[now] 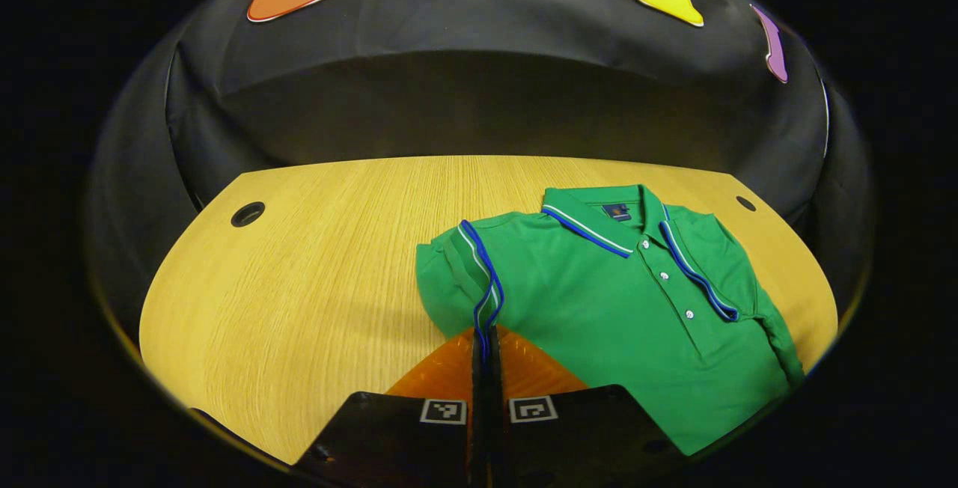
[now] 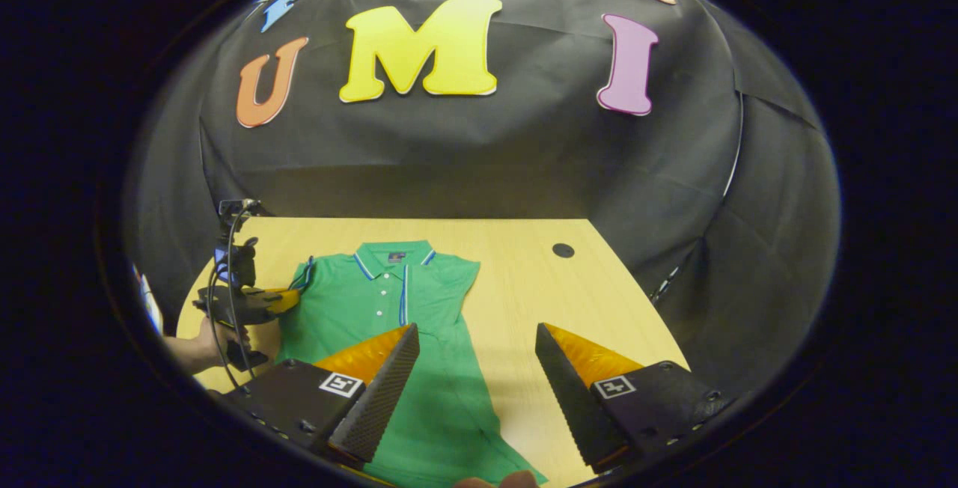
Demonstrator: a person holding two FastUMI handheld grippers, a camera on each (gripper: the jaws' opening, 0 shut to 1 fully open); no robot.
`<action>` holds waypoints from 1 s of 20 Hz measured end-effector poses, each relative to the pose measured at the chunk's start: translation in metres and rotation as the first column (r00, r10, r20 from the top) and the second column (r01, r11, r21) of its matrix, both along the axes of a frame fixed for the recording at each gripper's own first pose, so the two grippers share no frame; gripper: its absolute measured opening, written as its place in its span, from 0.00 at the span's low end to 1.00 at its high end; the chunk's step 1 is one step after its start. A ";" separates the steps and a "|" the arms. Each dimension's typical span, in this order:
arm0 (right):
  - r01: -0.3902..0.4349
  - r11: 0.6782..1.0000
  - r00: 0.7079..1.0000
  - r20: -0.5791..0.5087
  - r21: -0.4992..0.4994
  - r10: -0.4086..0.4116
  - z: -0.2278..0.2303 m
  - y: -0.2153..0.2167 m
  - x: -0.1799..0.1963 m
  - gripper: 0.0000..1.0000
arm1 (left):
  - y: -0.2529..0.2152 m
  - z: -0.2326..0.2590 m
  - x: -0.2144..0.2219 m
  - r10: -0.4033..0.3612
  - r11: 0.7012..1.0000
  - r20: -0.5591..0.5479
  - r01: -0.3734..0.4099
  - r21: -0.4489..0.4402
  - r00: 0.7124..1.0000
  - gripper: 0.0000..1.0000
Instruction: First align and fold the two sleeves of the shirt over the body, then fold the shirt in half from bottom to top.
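closed tight at the bottom of the left gripper view, the left gripper (image 1: 485, 346) has its fingers pressed together on the striped cuff of the shirt's left sleeve (image 1: 479, 271), which is lifted and doubled over the shoulder. the shirt (image 1: 629, 308) lies face up on the counter (image 1: 299, 278), collar (image 1: 599, 218) at the far end, its long axis running from the collar back toward the person. the sleeve's fold line runs along that axis, so the coming move looks like a carry sideways from the shoulder toward the button strip, and the left gripper is the nearer one for it.

the right gripper (image 2: 479, 376) hangs above the shirt's lower body with its fingers spread wide and nothing between them; one finger sits over the cloth, the other over bare counter beside the hem. the sleeve on that side seems already tucked in, though i cannot be sure. the shirt's hem is cut off at the lower edge of both views. a hand (image 2: 202, 346) holds the left gripper beside the shirt.
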State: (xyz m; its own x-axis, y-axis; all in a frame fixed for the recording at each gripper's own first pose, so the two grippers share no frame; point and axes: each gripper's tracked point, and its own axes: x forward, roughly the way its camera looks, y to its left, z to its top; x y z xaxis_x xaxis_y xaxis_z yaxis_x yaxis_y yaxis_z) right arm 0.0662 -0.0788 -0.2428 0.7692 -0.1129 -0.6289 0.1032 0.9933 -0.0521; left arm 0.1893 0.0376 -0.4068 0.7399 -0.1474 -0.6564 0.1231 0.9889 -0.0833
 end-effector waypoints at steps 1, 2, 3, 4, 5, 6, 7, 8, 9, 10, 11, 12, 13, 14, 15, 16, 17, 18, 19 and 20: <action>-0.002 1.000 1.000 0.004 0.002 0.002 0.001 0.001 0.000 0.97 | 0.000 0.006 0.002 -0.001 1.000 0.014 0.001 0.003 1.000 0.08; -0.001 1.000 1.000 0.007 0.006 0.001 0.000 0.003 0.000 0.96 | 0.000 0.011 0.003 -0.003 1.000 0.024 0.003 0.006 1.000 0.08; 0.002 1.000 1.000 0.007 0.010 -0.002 0.000 0.002 0.000 0.97 | 0.000 0.017 0.005 -0.001 1.000 0.034 0.001 0.009 0.999 0.08; 0.006 1.000 1.000 0.005 0.016 -0.006 -0.001 0.002 -0.001 0.96 | 0.001 0.022 0.009 0.002 1.000 0.048 -0.003 0.017 0.999 0.08; 0.010 1.000 1.000 0.005 0.023 -0.010 -0.001 0.002 -0.002 0.96 | 0.003 0.028 0.010 0.002 1.000 0.056 -0.003 0.017 0.998 0.08; 0.015 0.999 1.000 0.008 0.030 -0.016 -0.001 0.001 -0.002 0.96 | 0.002 0.033 0.012 0.002 1.000 0.059 -0.002 0.004 0.998 0.08; 0.019 0.999 1.000 0.009 0.036 -0.019 -0.001 0.000 -0.003 0.97 | -0.001 0.037 0.011 0.001 1.000 0.058 -0.001 -0.012 0.998 0.08; 0.021 0.999 1.000 0.010 0.038 -0.021 -0.002 -0.001 -0.005 0.97 | -0.004 0.042 0.012 -0.002 1.000 0.062 0.003 -0.029 0.998 0.08; 0.023 0.999 1.000 0.014 0.040 -0.023 -0.001 -0.003 -0.006 0.97 | -0.009 0.047 0.012 -0.005 0.999 0.067 0.008 -0.033 0.998 0.07; 0.025 0.999 1.000 0.017 0.042 -0.026 0.000 -0.005 -0.007 0.97 | -0.013 0.054 0.014 -0.012 0.999 0.078 0.014 -0.033 0.997 0.07; 0.030 0.999 0.999 0.021 0.045 -0.031 0.001 -0.007 -0.008 0.97 | -0.019 0.062 0.016 -0.021 0.999 0.093 0.023 -0.028 0.995 0.06; 0.034 0.998 0.999 0.025 0.048 -0.035 0.002 -0.009 -0.010 0.97 | -0.027 0.069 0.019 -0.034 0.999 0.105 0.036 -0.018 0.994 0.06; 0.039 0.998 0.999 0.029 0.049 -0.040 0.004 -0.013 -0.012 0.96 | -0.037 0.075 0.020 -0.051 0.999 0.110 0.052 -0.007 0.993 0.06; 0.045 0.998 0.998 0.032 0.051 -0.046 0.003 -0.017 -0.014 0.96 | -0.048 0.078 0.021 -0.068 0.998 0.113 0.068 0.000 0.991 0.06; 0.049 0.997 0.998 0.032 0.054 -0.051 0.004 -0.021 -0.017 0.96 | -0.061 0.079 0.022 -0.081 0.997 0.113 0.082 0.000 0.990 0.06; 0.055 0.997 0.998 0.032 0.054 -0.057 0.003 -0.026 -0.020 0.96 | -0.073 0.077 0.023 -0.091 0.996 0.108 0.091 -0.001 0.990 0.06; 0.063 0.997 0.997 0.032 0.052 -0.065 0.004 -0.032 -0.023 0.96 | -0.084 0.074 0.024 -0.095 0.995 0.098 0.096 -0.002 0.991 0.06; 0.072 0.996 0.997 0.033 0.049 -0.074 0.005 -0.040 -0.027 0.97 | -0.094 0.068 0.024 -0.091 0.996 0.083 0.092 -0.002 0.992 0.06; 0.080 0.996 0.996 0.034 0.046 -0.082 0.006 -0.046 -0.030 0.97 | -0.103 0.060 0.023 -0.084 0.996 0.064 0.085 -0.005 0.994 0.06; 0.090 0.995 0.995 0.034 0.040 -0.091 0.006 -0.055 -0.034 0.96 | -0.111 0.054 0.022 -0.079 0.997 0.049 0.080 -0.012 0.996 0.06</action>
